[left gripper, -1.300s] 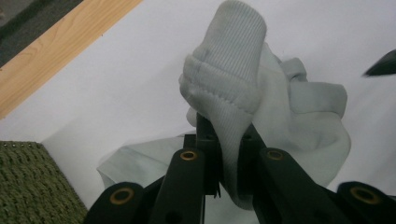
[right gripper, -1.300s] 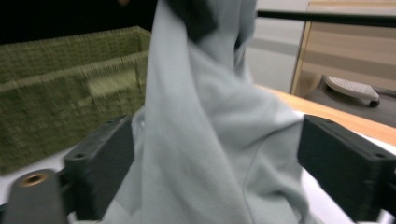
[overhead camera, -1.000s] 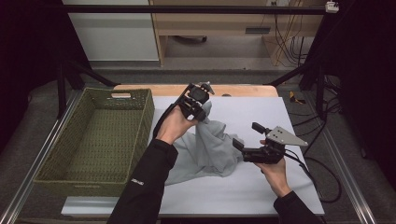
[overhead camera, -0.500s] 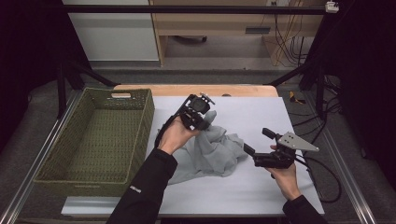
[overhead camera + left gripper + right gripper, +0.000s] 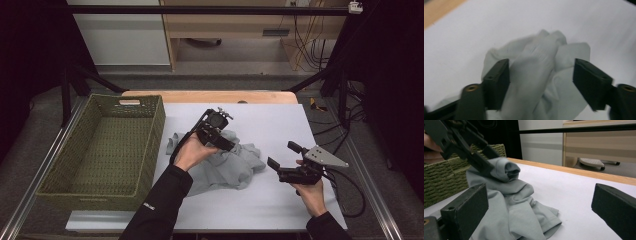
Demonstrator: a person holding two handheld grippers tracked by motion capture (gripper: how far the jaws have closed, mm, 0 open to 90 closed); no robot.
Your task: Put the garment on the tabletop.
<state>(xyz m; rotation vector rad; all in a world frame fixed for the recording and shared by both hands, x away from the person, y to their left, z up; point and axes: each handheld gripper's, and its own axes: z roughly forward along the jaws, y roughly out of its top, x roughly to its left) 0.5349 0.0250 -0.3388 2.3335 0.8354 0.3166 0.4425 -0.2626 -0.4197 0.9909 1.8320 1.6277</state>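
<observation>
Now the grey cloth (image 5: 541, 72) bunches between the left gripper (image 5: 541, 80) jaws

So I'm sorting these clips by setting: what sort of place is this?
Most likely a lab or workshop recording station, not a home: a white-topped table framed by black rig poles, loose cables hanging behind, and a person working a grey garment with handheld grippers.

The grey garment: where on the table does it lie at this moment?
In the high view the grey garment lies crumpled mid-table, right of the green basket, with the left gripper at its top.
</observation>
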